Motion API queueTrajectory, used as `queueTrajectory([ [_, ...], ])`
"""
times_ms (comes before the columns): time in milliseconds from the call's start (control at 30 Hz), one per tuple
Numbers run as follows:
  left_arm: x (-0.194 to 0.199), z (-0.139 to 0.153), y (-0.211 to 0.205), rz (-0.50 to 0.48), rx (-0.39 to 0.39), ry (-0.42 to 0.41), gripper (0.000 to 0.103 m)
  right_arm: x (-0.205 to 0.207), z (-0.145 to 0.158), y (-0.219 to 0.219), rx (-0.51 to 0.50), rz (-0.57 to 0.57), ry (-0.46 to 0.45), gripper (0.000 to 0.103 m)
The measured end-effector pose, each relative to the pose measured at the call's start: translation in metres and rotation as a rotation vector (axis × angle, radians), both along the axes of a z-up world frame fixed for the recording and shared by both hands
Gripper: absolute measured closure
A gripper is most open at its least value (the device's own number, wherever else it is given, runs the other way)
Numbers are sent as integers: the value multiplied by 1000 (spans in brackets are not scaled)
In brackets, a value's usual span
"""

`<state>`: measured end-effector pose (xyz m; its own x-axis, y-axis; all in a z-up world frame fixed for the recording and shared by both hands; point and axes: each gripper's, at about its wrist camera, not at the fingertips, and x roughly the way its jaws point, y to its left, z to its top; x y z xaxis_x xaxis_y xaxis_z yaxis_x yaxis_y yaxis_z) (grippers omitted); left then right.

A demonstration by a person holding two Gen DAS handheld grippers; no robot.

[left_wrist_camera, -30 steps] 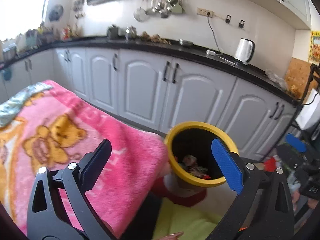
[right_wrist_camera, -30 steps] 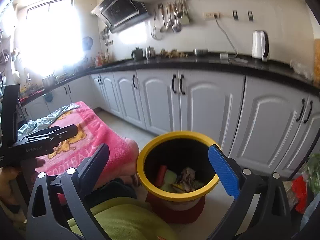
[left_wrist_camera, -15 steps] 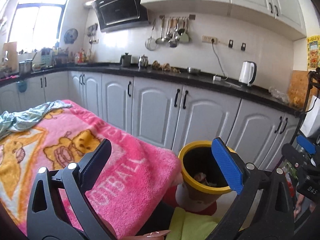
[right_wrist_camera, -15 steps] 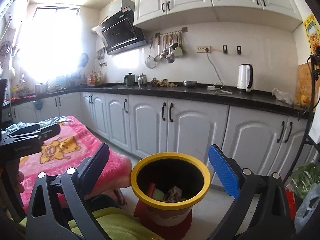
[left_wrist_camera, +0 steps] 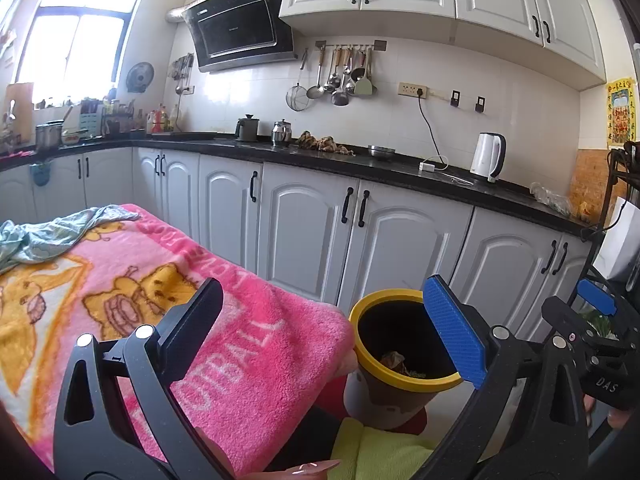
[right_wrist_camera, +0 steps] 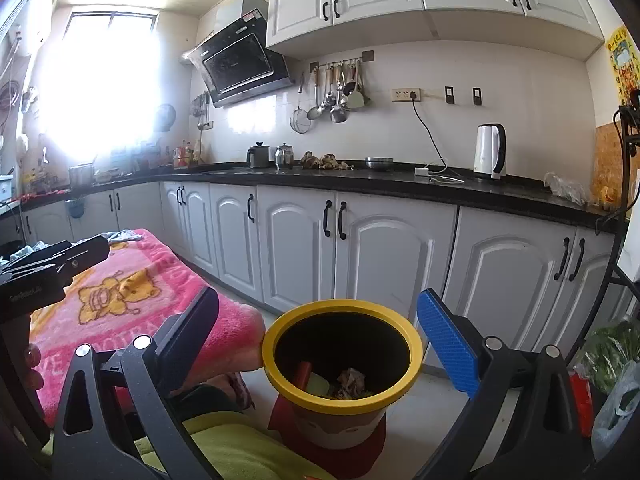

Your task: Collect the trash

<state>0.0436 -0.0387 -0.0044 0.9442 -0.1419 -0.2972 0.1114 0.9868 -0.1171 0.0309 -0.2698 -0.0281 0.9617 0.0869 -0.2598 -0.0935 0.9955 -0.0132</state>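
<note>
A yellow-rimmed trash bin stands on the floor beside the table; it also shows in the left wrist view. Crumpled paper and other scraps lie inside it. My left gripper is open and empty, held above the pink blanket's corner and the bin. My right gripper is open and empty, held above and in front of the bin. The right gripper also shows at the right edge of the left wrist view, and the left gripper at the left edge of the right wrist view.
A pink cartoon blanket covers the table, with a pale green cloth at its far left. White cabinets under a black counter run behind the bin. A kettle stands on the counter. Bags lie on the floor at right.
Both grippers have tilted up and drawn back from the bin, so more of the kitchen wall shows. Both stay open and empty.
</note>
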Motion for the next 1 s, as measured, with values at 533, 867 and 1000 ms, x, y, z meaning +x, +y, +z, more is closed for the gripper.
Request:
queueTrajectory([
  [533, -1, 1, 2, 2, 0, -5, 11, 0, 0, 2, -3, 3, -3, 6],
  [867, 0, 4, 4, 6, 2, -12, 11, -1, 0, 3, -4, 4, -2, 6],
  [1000, -1, 3, 3, 6, 2, -13, 11, -1, 0, 3, -3, 4, -1, 6],
])
